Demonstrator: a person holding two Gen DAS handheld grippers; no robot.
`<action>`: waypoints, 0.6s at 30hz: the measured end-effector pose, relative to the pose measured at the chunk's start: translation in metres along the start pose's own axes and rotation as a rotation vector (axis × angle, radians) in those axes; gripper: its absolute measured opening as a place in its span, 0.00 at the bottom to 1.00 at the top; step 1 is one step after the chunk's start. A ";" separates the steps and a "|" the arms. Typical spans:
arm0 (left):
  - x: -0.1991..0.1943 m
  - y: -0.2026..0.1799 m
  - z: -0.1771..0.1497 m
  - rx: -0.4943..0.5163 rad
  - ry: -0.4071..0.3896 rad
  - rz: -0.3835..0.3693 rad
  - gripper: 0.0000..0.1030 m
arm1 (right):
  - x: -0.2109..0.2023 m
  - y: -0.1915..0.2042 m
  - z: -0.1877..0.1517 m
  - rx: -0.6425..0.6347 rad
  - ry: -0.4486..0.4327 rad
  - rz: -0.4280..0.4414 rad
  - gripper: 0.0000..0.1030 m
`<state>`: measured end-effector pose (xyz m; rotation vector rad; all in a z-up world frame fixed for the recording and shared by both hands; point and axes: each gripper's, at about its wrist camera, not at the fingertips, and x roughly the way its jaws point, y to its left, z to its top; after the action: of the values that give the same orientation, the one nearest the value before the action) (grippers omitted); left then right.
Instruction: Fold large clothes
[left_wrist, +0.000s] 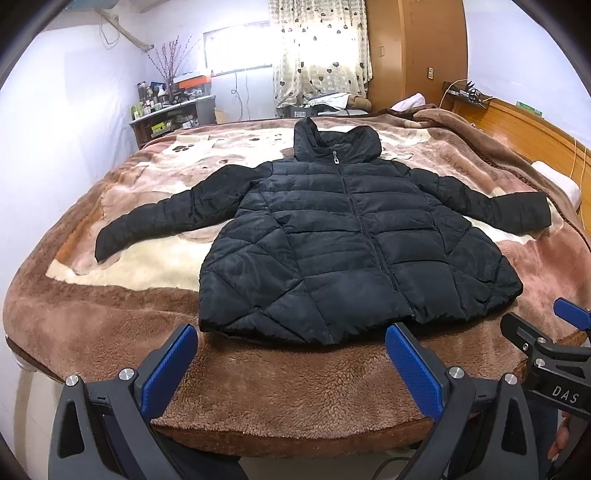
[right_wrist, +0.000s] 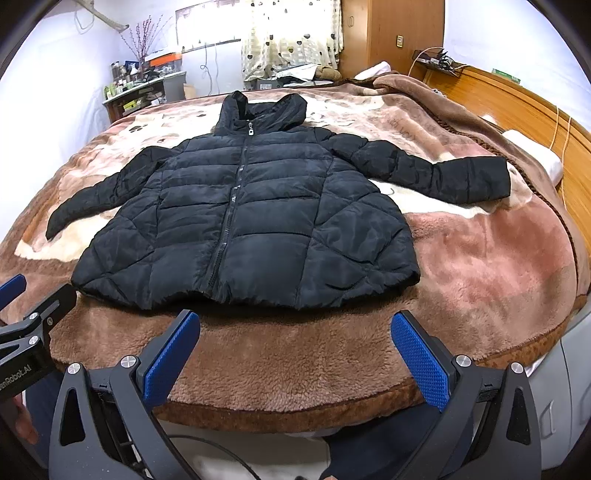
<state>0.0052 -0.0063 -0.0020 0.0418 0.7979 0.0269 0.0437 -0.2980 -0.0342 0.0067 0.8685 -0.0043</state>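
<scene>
Jacket (left_wrist: 343, 240) lies zipped and spread flat on blanket (left_wrist: 295, 384), hood at 12 o'clock; left gripper (left_wrist: 291, 369) and right gripper (right_wrist: 295, 354) both gape empty at 6 o'clock

You face a brown plush paw-print blanket (left_wrist: 110, 325), a heart-patterned cream curtain (left_wrist: 321, 48), a cluttered dark wooden shelf (left_wrist: 166, 118) and an orange wooden headboard (right_wrist: 517, 107).

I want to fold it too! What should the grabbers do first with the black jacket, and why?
Probably the left gripper should reach for the left sleeve to fold it across the jacket. The jacket lies flat and zipped on the blanket, both sleeves spread wide, and both grippers, the right too, hang open and empty short of the hem.
</scene>
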 end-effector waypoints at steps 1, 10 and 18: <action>0.001 0.000 0.000 -0.001 0.002 -0.003 1.00 | 0.000 0.000 0.000 0.000 0.000 -0.001 1.00; 0.003 0.003 -0.002 -0.021 0.012 0.005 1.00 | -0.001 -0.001 0.001 0.004 0.003 -0.003 1.00; 0.007 0.004 -0.003 -0.024 0.017 0.003 1.00 | 0.000 -0.001 0.000 0.004 0.008 -0.002 1.00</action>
<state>0.0080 -0.0017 -0.0084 0.0202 0.8147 0.0400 0.0440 -0.2991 -0.0346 0.0098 0.8761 -0.0085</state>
